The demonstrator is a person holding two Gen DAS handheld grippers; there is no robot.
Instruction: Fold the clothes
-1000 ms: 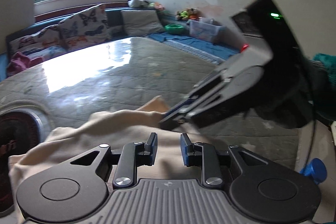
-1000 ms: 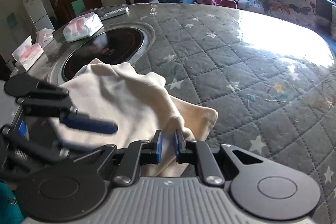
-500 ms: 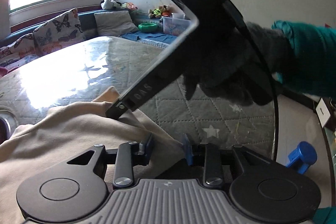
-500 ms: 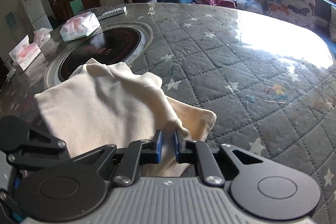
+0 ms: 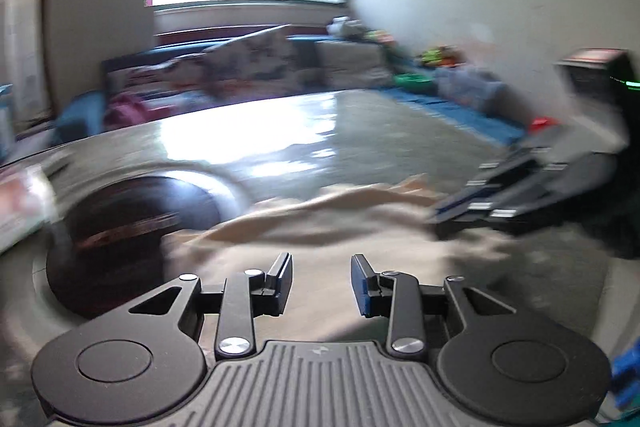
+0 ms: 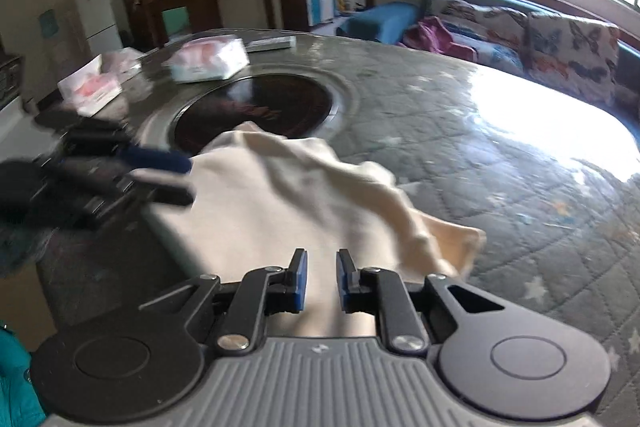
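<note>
While both of my tools sit over the cloth, these are the lines I can give.

Step in hand: I judge one fold of the cream-coloured soft cotton garment (image 6: 304, 203) done, and I am between grips.
Garment's place: it lies bunched on the grey quilted star-patterned table cover (image 6: 500, 155), its far edge lapping the round dark glass hob plate (image 6: 256, 111) set in the table.
Left gripper (image 5: 321, 281): my fingers stand spread, having just been opening, with cloth below them but nothing between the pads.
Right gripper (image 6: 321, 277): a narrow gap between my blue pads, which have just parted a little; I see no cloth pinched.
Next move: I think I need a fresh hold on an edge or corner, each tool at one end, before folding over again.
Count: one garment, two grippers, one hob plate, three soft tissue packs (image 6: 208, 61) at the table's far side.
</note>
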